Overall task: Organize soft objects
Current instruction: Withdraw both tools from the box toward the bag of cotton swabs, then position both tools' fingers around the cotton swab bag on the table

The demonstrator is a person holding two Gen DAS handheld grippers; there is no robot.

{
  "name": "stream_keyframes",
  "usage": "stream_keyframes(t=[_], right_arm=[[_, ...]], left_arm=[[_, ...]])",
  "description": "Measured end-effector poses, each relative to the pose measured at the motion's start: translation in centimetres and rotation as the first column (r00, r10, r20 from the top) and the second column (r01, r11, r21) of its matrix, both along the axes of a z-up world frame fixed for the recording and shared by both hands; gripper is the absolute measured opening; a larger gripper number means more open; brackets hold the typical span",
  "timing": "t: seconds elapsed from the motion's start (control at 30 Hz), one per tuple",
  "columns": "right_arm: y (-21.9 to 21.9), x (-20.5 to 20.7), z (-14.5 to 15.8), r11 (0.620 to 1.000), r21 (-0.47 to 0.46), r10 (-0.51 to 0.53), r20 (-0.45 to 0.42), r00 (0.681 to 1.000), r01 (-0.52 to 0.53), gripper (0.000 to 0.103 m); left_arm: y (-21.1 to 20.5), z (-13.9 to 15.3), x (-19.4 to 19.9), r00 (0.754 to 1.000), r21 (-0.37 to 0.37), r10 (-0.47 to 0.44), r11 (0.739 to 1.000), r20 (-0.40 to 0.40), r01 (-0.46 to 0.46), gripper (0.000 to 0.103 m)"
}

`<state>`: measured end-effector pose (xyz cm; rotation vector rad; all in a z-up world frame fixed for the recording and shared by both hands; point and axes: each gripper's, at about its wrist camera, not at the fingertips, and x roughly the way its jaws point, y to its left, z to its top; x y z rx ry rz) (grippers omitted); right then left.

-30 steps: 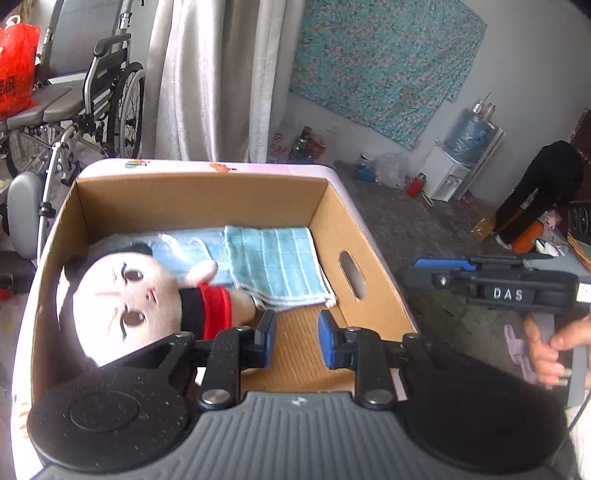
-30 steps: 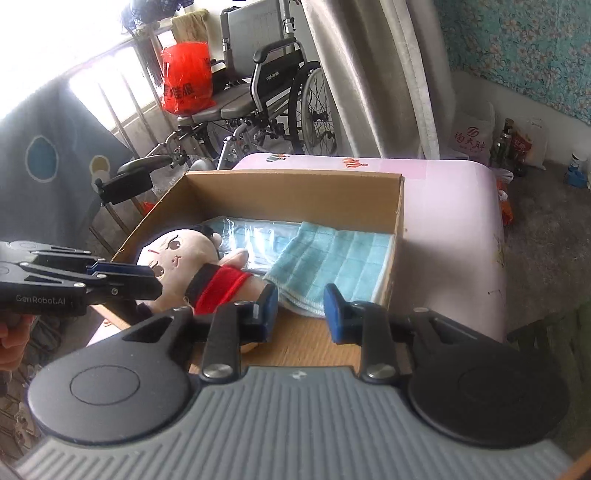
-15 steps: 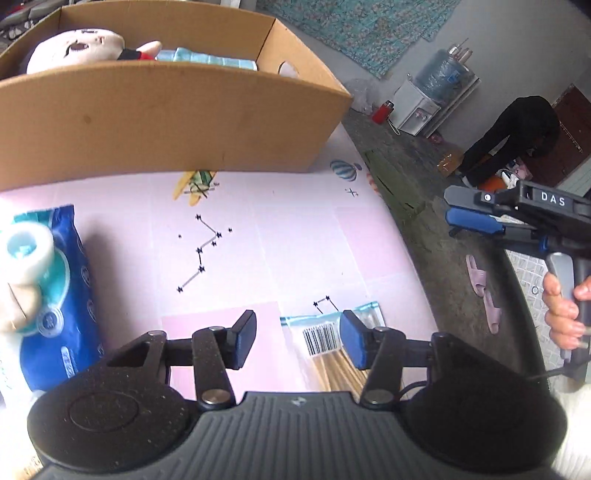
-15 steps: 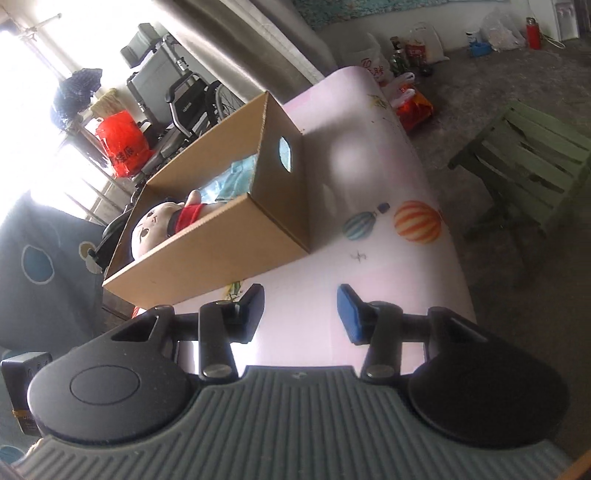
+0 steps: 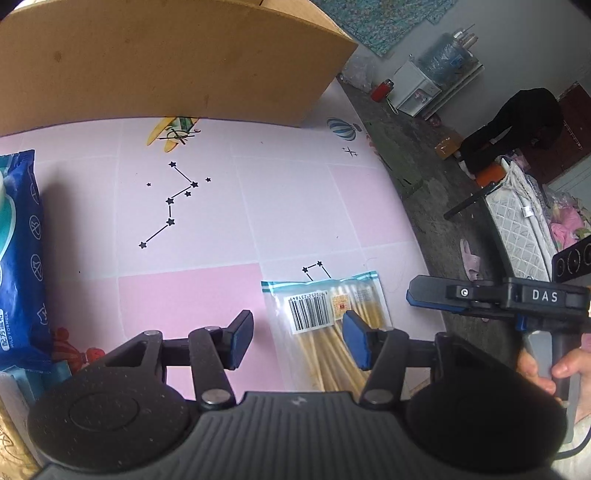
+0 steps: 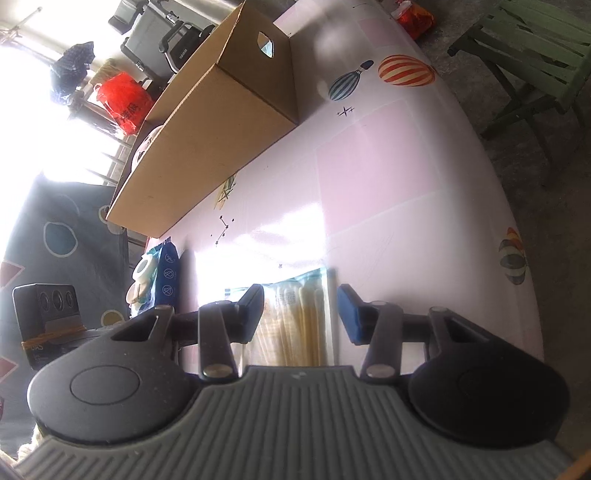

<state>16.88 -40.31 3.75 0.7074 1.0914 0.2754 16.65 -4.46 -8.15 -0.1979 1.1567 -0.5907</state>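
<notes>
A clear bag of cotton swabs (image 5: 328, 325) lies flat on the pink table (image 5: 184, 221), near its right edge. My left gripper (image 5: 299, 341) hovers over the bag's left side. Its jaws are opening and neither pad presses on anything. My right gripper (image 6: 303, 310) is open just above the same swab bag (image 6: 295, 321), which shows between its fingers. The cardboard box (image 5: 166, 59) stands beyond, and a plush doll's head (image 6: 147, 142) peeks over its rim. A blue wet-wipes pack (image 5: 18, 251) lies at the left.
A tape roll (image 6: 146, 267) rests on the wipes pack (image 6: 168, 273). Off the table's right edge stand a green wooden stool (image 6: 535, 55) and a water dispenser (image 5: 436, 74). A person in black (image 5: 517, 122) bends there. A wheelchair (image 6: 166, 33) and a red bag (image 6: 125, 99) sit behind the box.
Both grippers came away from over the box and dropped to the table in front of it. Their jaws spread wider. The swab bag came into view beneath them.
</notes>
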Motion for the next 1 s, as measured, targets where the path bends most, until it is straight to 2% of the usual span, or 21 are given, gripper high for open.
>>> stream_keyframes(t=[0.17,0.27,0.4,0.47,0.6,0.73,0.8,0.87,1.0], right_arm=[[0.6,0.5,-1.0,1.0,-0.017,0.001,-0.026,1.0,-0.001,0.046],[0.4,0.7,-1.1,1.0,0.021,0.01,-0.018,1.0,-0.009,0.053],[0.3,0.9,-1.6,0.998,0.066,0.0,-0.002,1.0,0.001,0.058],[0.1,1.0,-1.8,0.996,0.093,0.008,0.015,1.0,-0.009,0.065],[-0.8,0.5,-2.8,0.982,0.186,-0.037,0.028,0.999,0.031,0.066],[-0.9,0.1,-2.9,0.981,0.189,-0.059,0.032,0.998,0.052,0.058],[-0.7,0.1,-3.1,0.982,0.185,-0.051,0.028,0.998,0.045,0.046],[-0.7,0.0,-3.8,0.974,0.219,-0.055,0.0,0.999,0.053,0.037],[-0.7,-0.5,-4.4,0.957,0.285,-0.062,0.01,0.998,0.057,0.036]], left_arm=[[-0.3,-0.5,0.4,0.999,-0.01,0.026,1.0,-0.019,-0.026,0.05],[-0.8,-0.6,0.4,1.0,-0.007,0.024,1.0,-0.016,-0.024,0.046],[-1.1,-0.9,0.7,1.0,-0.041,-0.007,0.999,-0.018,0.006,0.039],[-0.9,-1.1,1.0,1.0,-0.06,-0.01,0.998,-0.025,0.008,0.033],[-0.2,-1.5,1.2,0.999,-0.074,0.015,0.997,-0.045,-0.019,0.024],[0.0,-1.4,1.0,0.999,-0.078,0.026,0.997,-0.041,-0.029,0.022],[-0.1,-1.3,0.9,0.999,-0.07,0.025,0.997,-0.032,-0.027,0.019],[-0.1,-1.3,1.0,0.999,-0.06,0.024,0.998,-0.029,-0.026,0.018],[0.1,-1.5,1.0,0.999,-0.06,0.017,0.998,-0.032,-0.019,0.017]])
